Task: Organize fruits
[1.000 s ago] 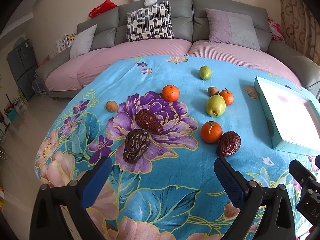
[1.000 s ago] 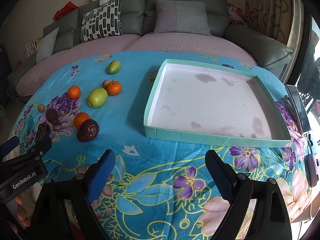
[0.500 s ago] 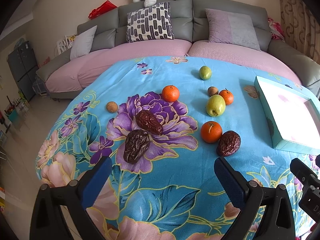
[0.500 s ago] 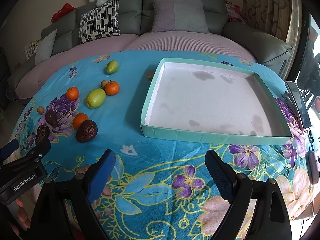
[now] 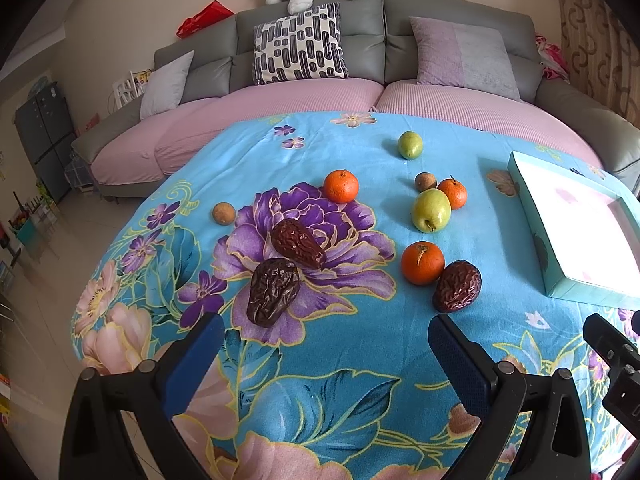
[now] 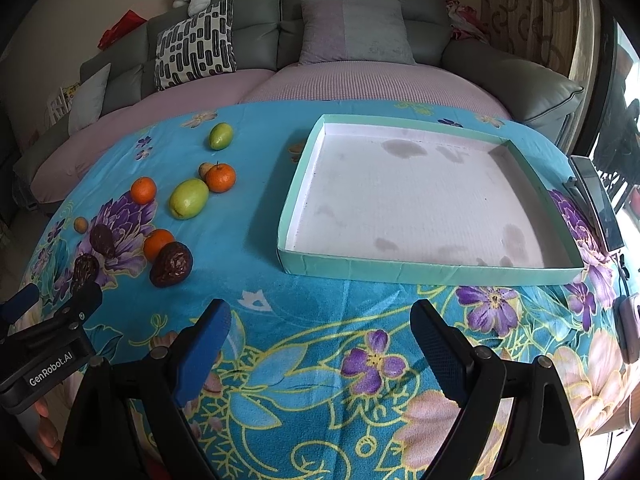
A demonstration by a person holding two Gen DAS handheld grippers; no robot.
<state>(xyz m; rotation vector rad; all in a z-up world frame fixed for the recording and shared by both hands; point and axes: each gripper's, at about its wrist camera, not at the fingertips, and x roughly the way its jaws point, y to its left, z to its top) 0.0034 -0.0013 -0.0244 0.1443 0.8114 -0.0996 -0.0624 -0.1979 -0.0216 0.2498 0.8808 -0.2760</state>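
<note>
Fruits lie loose on the flowered blue cloth: three dark dates (image 5: 273,291) (image 5: 297,243) (image 5: 457,286), three oranges (image 5: 422,262) (image 5: 341,186) (image 5: 453,193), a large green pear (image 5: 431,210), a small green fruit (image 5: 410,144) and two small brown fruits (image 5: 223,213) (image 5: 425,181). The teal tray (image 6: 420,269) with a white floor stands empty to their right. My left gripper (image 5: 326,352) is open and empty, just in front of the dates. My right gripper (image 6: 320,336) is open and empty, in front of the tray's near wall.
A grey and pink sofa (image 5: 320,92) with cushions wraps the far side of the table. A phone or tablet (image 6: 598,200) lies at the table's right edge. The left gripper's body (image 6: 44,344) shows at the lower left of the right wrist view.
The right gripper has drifted slightly, so the tray and fruits sit a little differently in its view. The left view is nearly unchanged. No fruit has moved.
</note>
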